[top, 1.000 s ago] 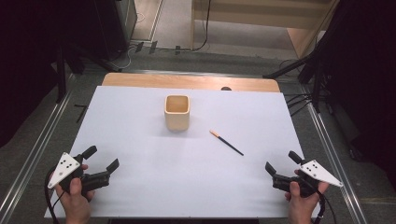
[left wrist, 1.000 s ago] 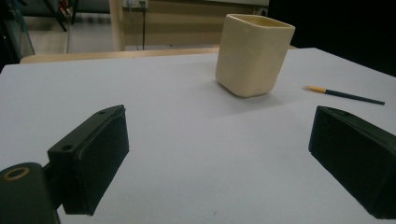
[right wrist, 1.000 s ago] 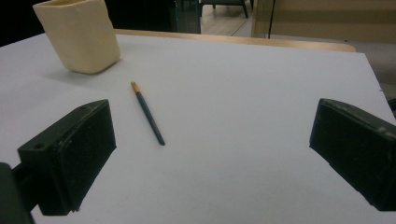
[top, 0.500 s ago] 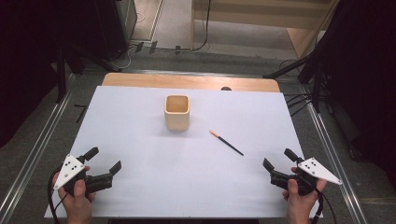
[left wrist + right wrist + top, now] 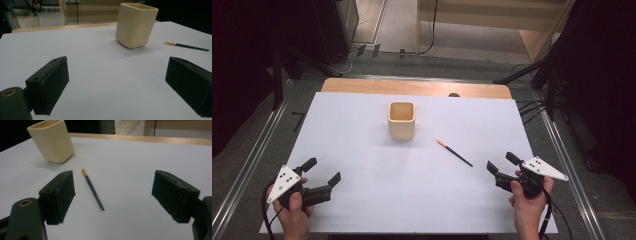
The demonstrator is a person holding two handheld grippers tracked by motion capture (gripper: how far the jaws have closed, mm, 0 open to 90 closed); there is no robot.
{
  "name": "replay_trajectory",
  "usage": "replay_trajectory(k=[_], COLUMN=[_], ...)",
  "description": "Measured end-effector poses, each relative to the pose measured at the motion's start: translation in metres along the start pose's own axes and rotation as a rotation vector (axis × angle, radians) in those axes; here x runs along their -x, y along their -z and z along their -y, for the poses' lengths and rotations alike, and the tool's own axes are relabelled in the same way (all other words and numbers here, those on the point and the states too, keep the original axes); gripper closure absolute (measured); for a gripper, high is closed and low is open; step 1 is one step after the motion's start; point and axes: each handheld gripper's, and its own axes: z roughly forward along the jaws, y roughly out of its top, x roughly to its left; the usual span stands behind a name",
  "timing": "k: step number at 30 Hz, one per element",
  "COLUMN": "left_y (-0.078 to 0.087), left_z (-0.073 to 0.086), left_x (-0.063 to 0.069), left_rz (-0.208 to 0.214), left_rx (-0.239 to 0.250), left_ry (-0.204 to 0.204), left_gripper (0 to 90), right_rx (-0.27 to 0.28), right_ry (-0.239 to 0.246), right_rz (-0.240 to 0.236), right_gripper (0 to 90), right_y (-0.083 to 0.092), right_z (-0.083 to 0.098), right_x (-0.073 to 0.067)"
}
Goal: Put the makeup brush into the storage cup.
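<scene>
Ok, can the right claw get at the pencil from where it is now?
Probably yes. The right claw is open, its jaws having just been closing a little with nothing between them, and the pencil lies flat just ahead on bare table. The cup stands well aside.

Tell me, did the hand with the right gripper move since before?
Yes. The right gripper has crept forward and inward, nearer the pencil lying on the table; its jaws have just been closing, nothing between them.

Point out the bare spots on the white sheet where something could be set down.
Free: the wide stretch left of the cream square cup, and the middle strip between the left gripper and right gripper. Tighter: around the thin dark paintbrush, right of the cup.
</scene>
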Motion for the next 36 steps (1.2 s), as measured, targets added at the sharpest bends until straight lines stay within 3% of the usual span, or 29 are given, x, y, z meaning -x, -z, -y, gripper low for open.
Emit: replay_trajectory(k=[7,18,22,27,36], left_y=[0.0,0.0,0.0,0.0,-0.002], left_z=[0.0,0.0,0.001,0.001,0.001], left_x=[0.0,0.0,-0.001,0.0,-0.001], left_rz=[0.004,0.007,0.01,0.011,0.016], left_rx=[-0.002,0.001,-0.004,-0.003,-0.009], left_ry=[-0.002,0.006,0.007,0.005,0.001], left_gripper=[5.7,5.7,5.7,5.7,5.8], right_rx=[-0.019,-0.054,-0.064,-0.067,-0.137], right_ry=[0.02,0.008,0.054,0.077,0.14], right_rz=[-0.004,-0.047,-0.042,-0.049,-0.074], right_gripper=[26.0,34.0,35.8,37.1,43.0], right_y=[-0.011,-0.025,-0.036,-0.045,-0.064], right_z=[-0.011,-0.03,-0.037,-0.043,-0.062], right_x=[-0.006,-0.005,-0.007,-0.01,-0.017])
